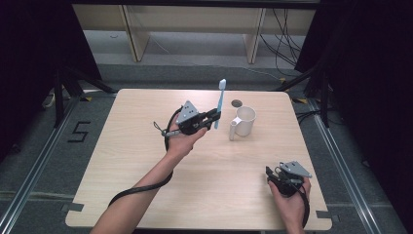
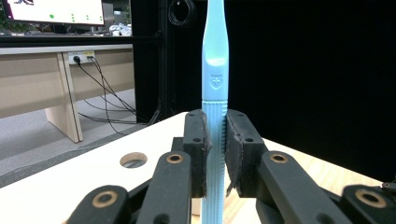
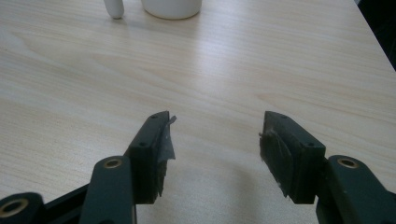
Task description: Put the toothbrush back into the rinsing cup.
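The left gripper (image 1: 213, 118) squeezes a blue toothbrush (image 1: 220, 102) tight between its 2 jaws and holds it straight up above the table (image 1: 146, 161), just beside the white mug (image 1: 243, 122). The right gripper (image 1: 272, 174) sits near the table's corner, jaws wide apart, holding nothing.

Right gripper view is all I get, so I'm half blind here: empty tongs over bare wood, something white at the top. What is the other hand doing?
Observer: The left tongs are shut on a light blue toothbrush, held upright.
Operator: And that white thing?
Observer: A white mug, its handle towards the person.
Operator: Is the toothbrush near it?
Observer: Just left of the mug, apart from it, in the high view.
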The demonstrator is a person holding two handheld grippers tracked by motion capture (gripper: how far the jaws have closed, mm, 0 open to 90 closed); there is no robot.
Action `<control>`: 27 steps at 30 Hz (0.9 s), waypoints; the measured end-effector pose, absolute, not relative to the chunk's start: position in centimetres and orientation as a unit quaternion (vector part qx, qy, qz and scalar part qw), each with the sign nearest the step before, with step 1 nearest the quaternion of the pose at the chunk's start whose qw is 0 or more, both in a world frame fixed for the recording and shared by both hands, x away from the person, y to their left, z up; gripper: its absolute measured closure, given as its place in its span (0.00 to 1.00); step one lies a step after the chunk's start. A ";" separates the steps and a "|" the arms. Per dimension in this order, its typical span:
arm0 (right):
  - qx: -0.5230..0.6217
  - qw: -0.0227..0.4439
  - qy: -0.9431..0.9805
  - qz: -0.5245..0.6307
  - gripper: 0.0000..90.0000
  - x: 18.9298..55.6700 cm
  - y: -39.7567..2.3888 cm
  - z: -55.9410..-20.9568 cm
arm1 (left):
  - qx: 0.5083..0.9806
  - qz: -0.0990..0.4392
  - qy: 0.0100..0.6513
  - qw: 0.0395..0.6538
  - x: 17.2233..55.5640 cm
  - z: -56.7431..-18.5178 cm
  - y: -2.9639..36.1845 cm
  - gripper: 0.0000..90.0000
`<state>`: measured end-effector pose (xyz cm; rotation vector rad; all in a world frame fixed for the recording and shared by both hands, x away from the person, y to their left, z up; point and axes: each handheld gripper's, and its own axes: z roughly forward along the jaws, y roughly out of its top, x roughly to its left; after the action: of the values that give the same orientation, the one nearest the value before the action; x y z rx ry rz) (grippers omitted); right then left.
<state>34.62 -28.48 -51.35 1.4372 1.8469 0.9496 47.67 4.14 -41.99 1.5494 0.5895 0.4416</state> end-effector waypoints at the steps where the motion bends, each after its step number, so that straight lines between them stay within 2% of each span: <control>1: 0.542 0.304 0.697 0.358 0.48 34.6 -28.5 -51.4 | 0.683 0.195 0.260 0.654 47.7 -42.0 4.1 0.87; 7: 0.542 0.303 0.697 0.358 0.48 34.6 -28.5 -51.4 | 0.681 0.196 0.260 0.656 47.8 -41.9 3.9 0.87; 8: 0.527 0.316 0.705 0.354 0.48 34.8 -28.8 -51.3 | 0.681 0.195 0.259 0.656 47.8 -41.9 3.9 0.87; 9: 0.543 0.303 0.697 0.358 0.48 34.6 -28.5 -51.4 | 0.681 0.196 0.260 0.656 47.8 -41.9 3.9 0.87; 10: 0.527 0.316 0.704 0.355 0.48 34.8 -28.8 -51.3 | 0.680 0.196 0.261 0.657 47.9 -41.9 3.8 0.87; 12: 0.546 0.297 0.697 0.357 0.48 34.5 -28.5 -51.3 | 0.680 0.196 0.260 0.657 47.9 -41.9 3.8 0.87; 17: 0.537 0.307 0.699 0.358 0.48 34.6 -28.7 -51.3 | 0.681 0.196 0.260 0.656 48.0 -41.8 3.7 0.87; 19: 0.555 0.291 0.692 0.357 0.48 34.5 -28.4 -51.3 | 0.679 0.195 0.261 0.658 48.0 -41.9 3.6 0.87; 21: 0.527 0.316 0.704 0.355 0.48 34.8 -28.8 -51.3 | 0.678 0.196 0.262 0.658 48.1 -41.8 3.7 0.87; 27: 0.546 0.297 0.697 0.357 0.48 34.5 -28.5 -51.3 | 0.676 0.196 0.264 0.660 48.3 -41.9 3.4 0.87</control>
<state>34.54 -28.47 -51.29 1.4524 1.8529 0.9499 48.32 3.40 -41.87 1.5288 0.5963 0.4444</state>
